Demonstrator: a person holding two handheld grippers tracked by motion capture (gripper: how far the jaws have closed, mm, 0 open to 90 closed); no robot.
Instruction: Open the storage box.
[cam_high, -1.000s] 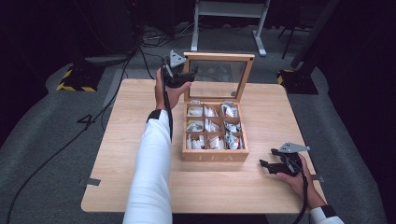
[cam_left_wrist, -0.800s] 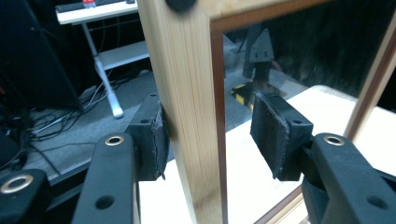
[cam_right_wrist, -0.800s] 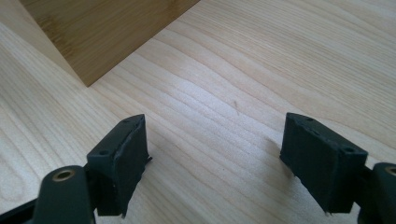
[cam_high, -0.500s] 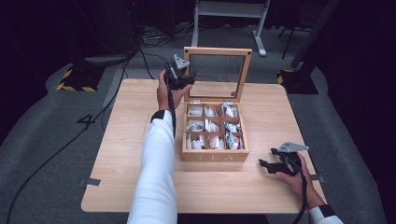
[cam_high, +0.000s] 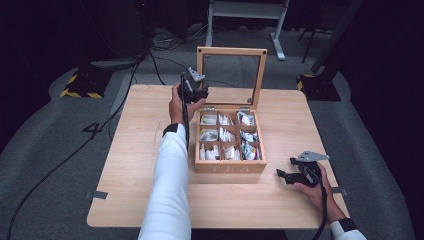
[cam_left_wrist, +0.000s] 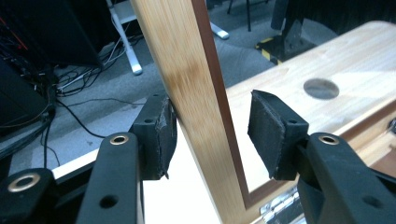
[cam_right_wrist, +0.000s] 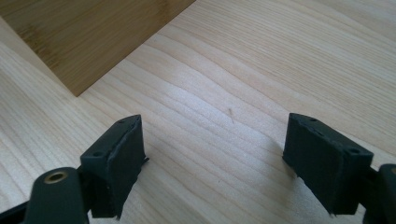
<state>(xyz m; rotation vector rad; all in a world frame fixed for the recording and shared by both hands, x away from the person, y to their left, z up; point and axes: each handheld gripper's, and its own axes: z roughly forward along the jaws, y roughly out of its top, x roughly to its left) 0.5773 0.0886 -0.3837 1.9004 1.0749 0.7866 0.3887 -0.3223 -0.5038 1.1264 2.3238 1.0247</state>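
At the left of the high view, the left tongs (cam_high: 196, 89) stood at the left upright of the lid (cam_high: 230, 52), a wood frame with a clear pane, raised upright on its hinges at the back of the box (cam_high: 228, 168). In the left gripper view the frame's side rail (cam_left_wrist: 187, 84) ran between the two pads: the left pad (cam_left_wrist: 163, 135) lay against the wood, while the right pad (cam_left_wrist: 268, 133) stood a little off the inner edge, with a gap showing. The jaws had just been closing around that rail, but the grip was not yet made on both sides, so I would call them narrowly open with the rail between them.

The box sat in the middle of the surface (cam_high: 130, 150), its nine compartments holding tea packets (cam_high: 225, 135), the front wall lettered TEA. Nothing looked taken out.

At the right, the right tongs (cam_high: 284, 176) rested low on the surface near the box's front right corner, apart from it. In the right gripper view its pads (cam_right_wrist: 116, 158) stood wide apart over bare wood, holding nothing, with a corner of the box at the upper left.

As a judgement, the work in hand was the lid: the reach to it was done, the clamp on the rail was almost made, and swinging it, most likely down to close, was all still to come.
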